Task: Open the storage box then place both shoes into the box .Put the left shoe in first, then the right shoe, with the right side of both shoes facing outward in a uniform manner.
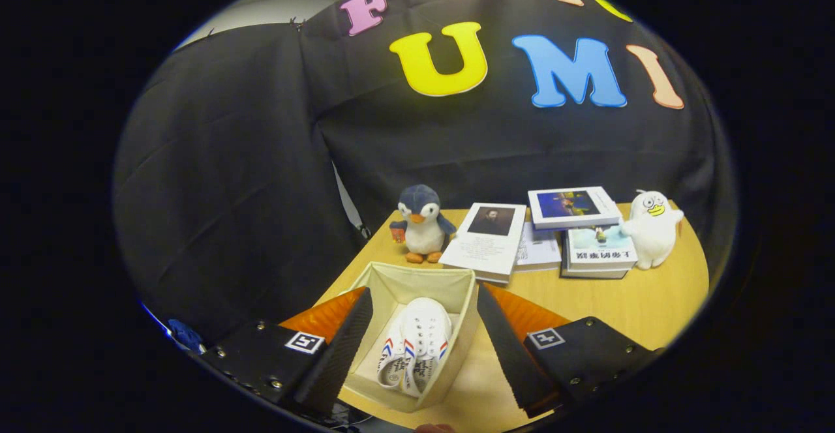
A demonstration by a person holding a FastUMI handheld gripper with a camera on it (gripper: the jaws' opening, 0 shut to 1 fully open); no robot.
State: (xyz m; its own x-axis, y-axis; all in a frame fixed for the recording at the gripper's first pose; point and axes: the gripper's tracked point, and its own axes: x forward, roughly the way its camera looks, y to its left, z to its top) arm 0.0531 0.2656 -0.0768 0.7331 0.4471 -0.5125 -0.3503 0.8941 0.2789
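- Gripper hangs over the open storage box, jaws spread wide, holding nothing
- White sneakers sit inside; a careless descent could snag the fabric wall

Storage box: beige fabric, rectangular, lid open, sits on the wooden table in the lower centre of frame, between the two fingers. Long axis runs away from camera. Shoes inside: white sneakers with red-blue side stripes, laces visible, lying together in the near half of box, toes pointing toward the far end. Individual left/right shoe not separable; they overlap closely. Far half of box interior bare.
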